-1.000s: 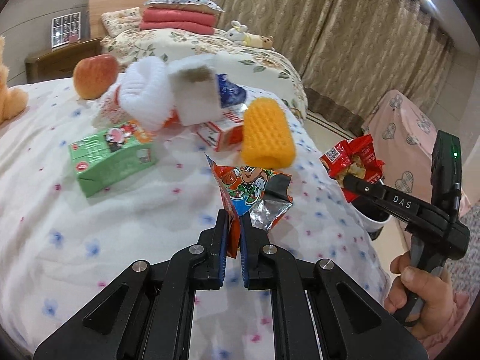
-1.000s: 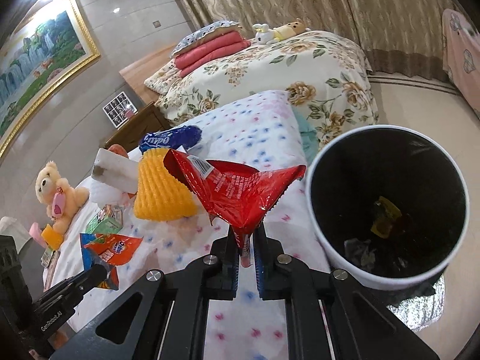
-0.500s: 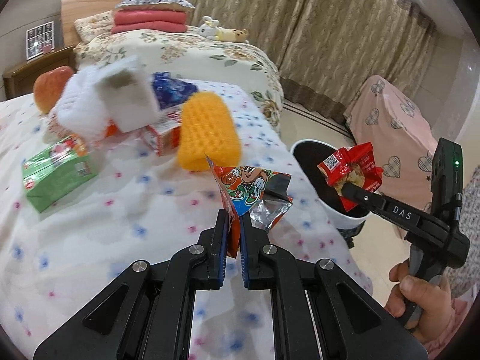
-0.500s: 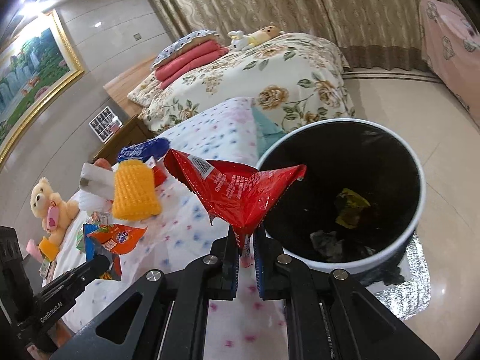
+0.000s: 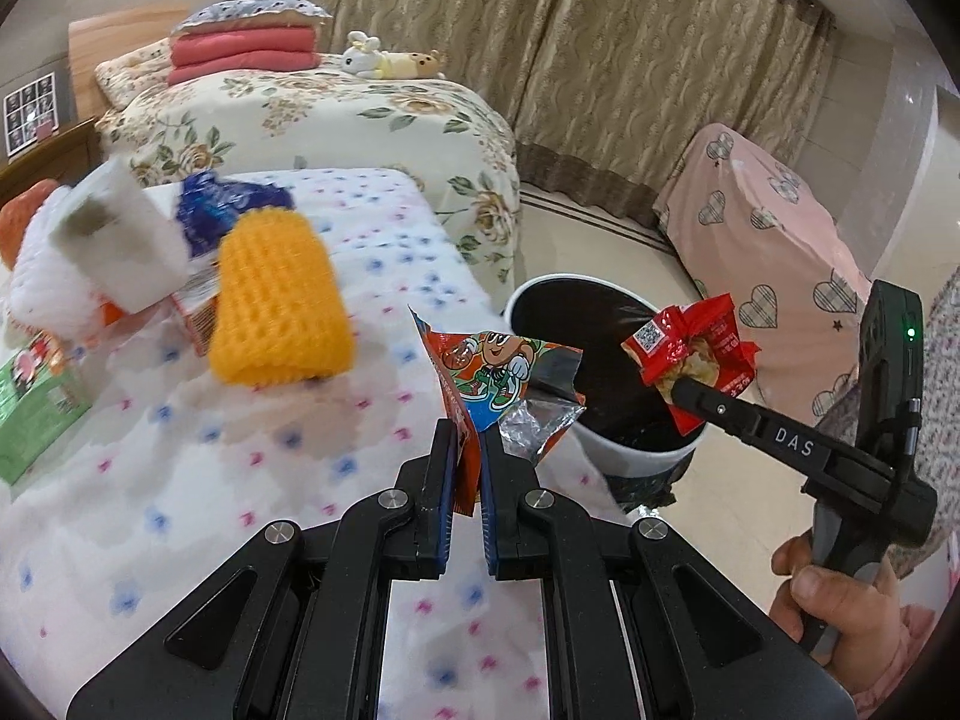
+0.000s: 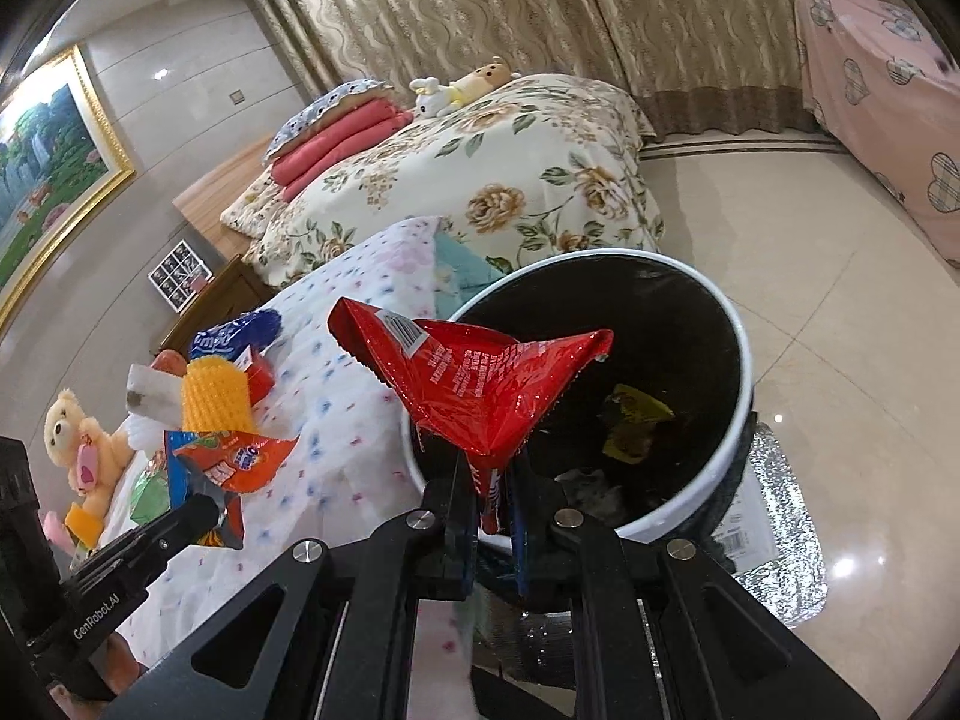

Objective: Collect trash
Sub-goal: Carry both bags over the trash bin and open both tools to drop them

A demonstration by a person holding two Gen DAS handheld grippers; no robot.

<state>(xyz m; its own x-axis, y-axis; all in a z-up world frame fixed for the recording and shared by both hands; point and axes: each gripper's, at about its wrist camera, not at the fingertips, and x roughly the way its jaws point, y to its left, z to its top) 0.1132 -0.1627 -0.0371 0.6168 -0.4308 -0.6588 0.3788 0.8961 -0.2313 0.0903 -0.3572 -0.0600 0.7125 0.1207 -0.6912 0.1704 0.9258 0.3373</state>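
Right hand-held gripper [image 6: 495,489] is clamped on a red snack wrapper [image 6: 480,381], held right over the mouth of the white-rimmed trash bin [image 6: 741,360] that stands on the floor beside the bed [image 5: 150,480]. Left hand-held gripper [image 5: 468,456] is clamped on an orange cartoon wrapper [image 5: 492,384], over the bed edge, just short of the bin rim. Inside the bin there is already some trash, a yellowish scrap [image 6: 633,420] plus something grey, hard to tell what. Judgement: task is partway, two wrappers picked up and about to be dropped, neither released yet. On the bed lie a blue wrapper [image 5: 222,210], a red-white carton [image 5: 198,294], a green juice box [image 5: 36,414], a yellow foam net [image 5: 279,300] and a white foam piece [image 5: 114,240]; some of these probably count as trash left to collect. An orange fruit [image 5: 18,216] sits behind them, partly hidden.
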